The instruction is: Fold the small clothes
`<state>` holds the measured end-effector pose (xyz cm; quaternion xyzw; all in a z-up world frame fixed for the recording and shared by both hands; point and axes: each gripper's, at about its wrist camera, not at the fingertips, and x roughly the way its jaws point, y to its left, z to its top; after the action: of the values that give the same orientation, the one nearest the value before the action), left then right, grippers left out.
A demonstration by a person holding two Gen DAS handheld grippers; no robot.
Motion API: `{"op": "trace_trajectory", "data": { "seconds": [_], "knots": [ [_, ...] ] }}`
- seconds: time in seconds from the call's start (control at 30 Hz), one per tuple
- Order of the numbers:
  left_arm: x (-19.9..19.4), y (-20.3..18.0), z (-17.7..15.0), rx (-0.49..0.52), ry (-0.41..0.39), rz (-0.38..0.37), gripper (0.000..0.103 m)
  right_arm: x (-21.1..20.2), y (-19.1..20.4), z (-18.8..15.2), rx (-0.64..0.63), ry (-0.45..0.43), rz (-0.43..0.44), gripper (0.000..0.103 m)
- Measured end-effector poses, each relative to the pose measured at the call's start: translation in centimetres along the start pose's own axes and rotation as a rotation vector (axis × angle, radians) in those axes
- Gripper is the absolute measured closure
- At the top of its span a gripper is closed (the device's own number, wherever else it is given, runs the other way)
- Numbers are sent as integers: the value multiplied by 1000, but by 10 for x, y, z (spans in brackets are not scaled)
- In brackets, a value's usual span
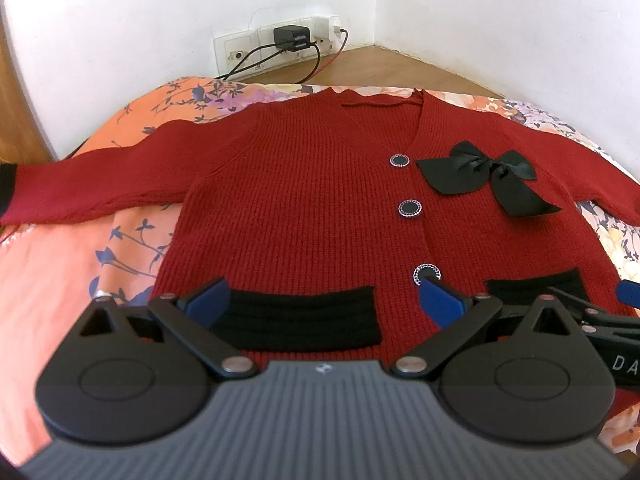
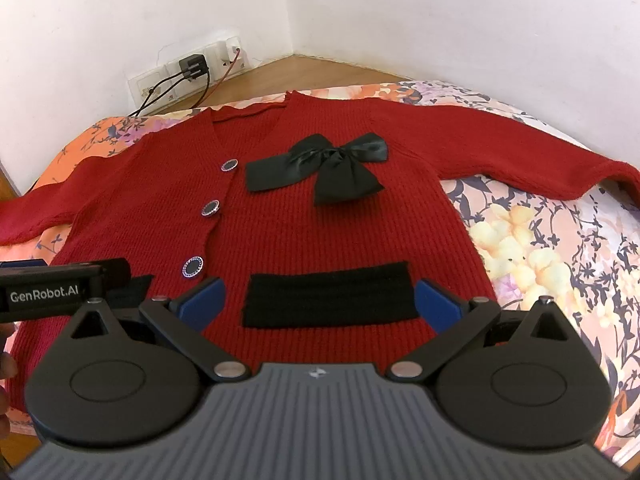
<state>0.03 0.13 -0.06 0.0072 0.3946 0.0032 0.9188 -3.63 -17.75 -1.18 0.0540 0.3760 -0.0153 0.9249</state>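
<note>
Cardigan: a small red cardigan [image 1: 304, 184] lies flat and face up on the bed [image 1: 60, 264], buttoned, both sleeves spread out to the sides, nothing folded yet.
Lie of it: hem toward the two grippers, neckline toward the wall; its long axis from collar to hem runs straight away from the fingers, the sleeves across.
Left gripper [image 1: 326, 300]: fingers spread wide, holding nothing, poised over the hem above the left black pocket [image 1: 296, 316].
Right gripper [image 2: 318, 300]: fingers wide too, empty, over the other pocket [image 2: 328, 296] at the hem.
Touching or not: I cannot tell whether either set of fingers rests on the knit.
Nearer hand: the left sleeve [image 1: 92, 188] lies out on the left gripper's side, the right sleeve [image 2: 520, 152] on the right's; each is well off from its fingers, up and outward.
Bow: a black ribbon bow [image 2: 320, 168] sits on the chest on the right gripper's side.
Likely first move: bring a sleeve in across the body.
</note>
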Motion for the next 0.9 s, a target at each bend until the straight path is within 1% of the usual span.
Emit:
{"op": "trace_trajectory", "data": {
  "seconds": [0.9],
  "knots": [
    [-1,-1,1,-1,2,1,0,2,0,-1,15,9,-6,0]
  ]
}}
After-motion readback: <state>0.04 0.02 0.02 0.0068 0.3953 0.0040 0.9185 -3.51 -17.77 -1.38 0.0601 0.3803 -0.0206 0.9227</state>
